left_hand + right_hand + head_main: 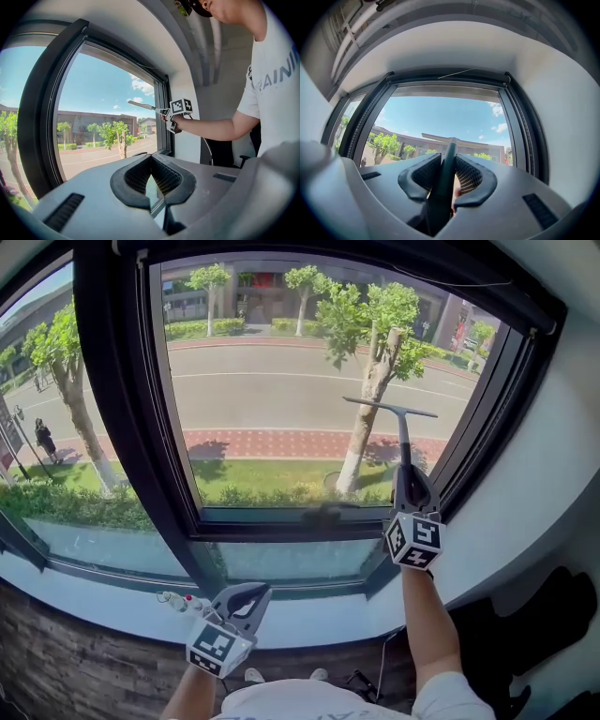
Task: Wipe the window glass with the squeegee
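The big window glass (281,399) sits in a black frame (122,427) above a pale sill (309,622). The right gripper (409,474) is raised, its fingers clamped on the handle of the one squeegee (402,427), with the blade up at the pane's right side. The left gripper (246,593) hangs low by the sill, fingers together, holding nothing

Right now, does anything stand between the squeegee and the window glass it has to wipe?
Nothing visible does. The right gripper has its jaws shut on the squeegee, raised before the bare glass; the left gripper hangs low by the sill.
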`<state>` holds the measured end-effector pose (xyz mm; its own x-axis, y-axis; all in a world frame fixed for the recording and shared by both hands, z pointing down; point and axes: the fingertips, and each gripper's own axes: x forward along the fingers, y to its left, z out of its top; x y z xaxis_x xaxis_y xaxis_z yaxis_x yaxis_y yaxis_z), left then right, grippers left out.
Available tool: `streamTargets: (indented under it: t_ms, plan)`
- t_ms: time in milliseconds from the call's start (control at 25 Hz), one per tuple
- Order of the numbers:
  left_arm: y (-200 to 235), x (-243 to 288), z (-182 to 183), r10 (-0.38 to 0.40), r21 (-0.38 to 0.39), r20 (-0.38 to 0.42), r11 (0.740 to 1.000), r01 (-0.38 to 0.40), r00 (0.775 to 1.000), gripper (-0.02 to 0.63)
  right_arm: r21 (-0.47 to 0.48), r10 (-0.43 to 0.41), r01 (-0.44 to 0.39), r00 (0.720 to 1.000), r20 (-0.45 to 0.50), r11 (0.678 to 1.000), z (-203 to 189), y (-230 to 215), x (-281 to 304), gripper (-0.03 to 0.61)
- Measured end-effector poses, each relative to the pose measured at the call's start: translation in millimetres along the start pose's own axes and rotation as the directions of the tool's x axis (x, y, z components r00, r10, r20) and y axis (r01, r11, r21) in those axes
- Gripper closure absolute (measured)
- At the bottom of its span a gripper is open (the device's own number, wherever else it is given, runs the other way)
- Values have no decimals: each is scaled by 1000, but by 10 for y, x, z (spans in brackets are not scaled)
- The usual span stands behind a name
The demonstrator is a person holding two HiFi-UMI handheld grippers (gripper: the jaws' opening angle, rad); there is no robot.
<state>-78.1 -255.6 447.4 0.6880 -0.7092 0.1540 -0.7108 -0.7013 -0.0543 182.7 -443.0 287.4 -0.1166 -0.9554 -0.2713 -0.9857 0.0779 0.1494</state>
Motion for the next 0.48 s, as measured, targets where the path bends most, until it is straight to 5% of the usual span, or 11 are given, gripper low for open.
streamTargets:
  t_ms: [480]
  plan:
    - [-16, 28, 4, -2, -1, 1, 1000, 2, 1000, 597, 18, 9, -8, 995, -100, 1000, -625, 84, -221, 479]
